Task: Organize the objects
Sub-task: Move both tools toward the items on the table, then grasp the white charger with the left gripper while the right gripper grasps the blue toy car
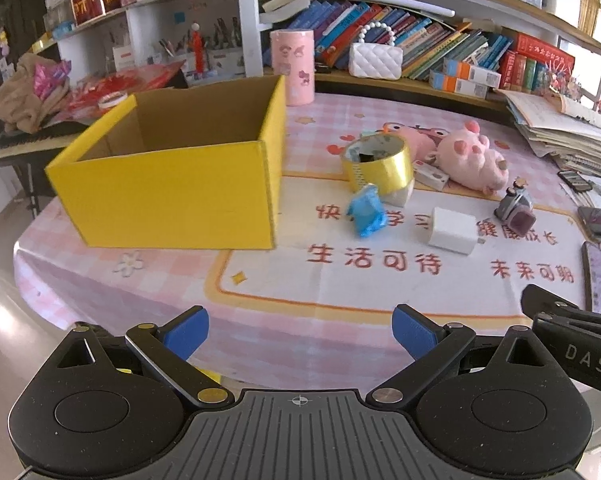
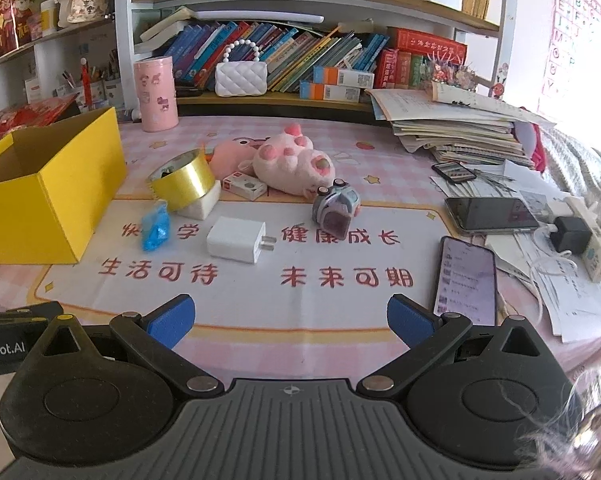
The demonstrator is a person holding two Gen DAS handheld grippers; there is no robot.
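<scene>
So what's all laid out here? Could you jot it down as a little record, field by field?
setting: table with a pink checked cloth, bookshelves behind
container: open yellow cardboard box, nothing visible inside
loose items: roll of gold tape, blue crumpled wrapper, white charger plug, pink plush toy, small grey toy camera
tape position: propped on a white block
left gripper: open, empty, near the table's front edge
right gripper: open, empty
progress: no item boxed yet

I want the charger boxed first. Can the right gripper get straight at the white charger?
Probably yes: the right gripper is open, and only bare tablecloth lies between it and the white charger, which sits apart from its neighbours.
</scene>
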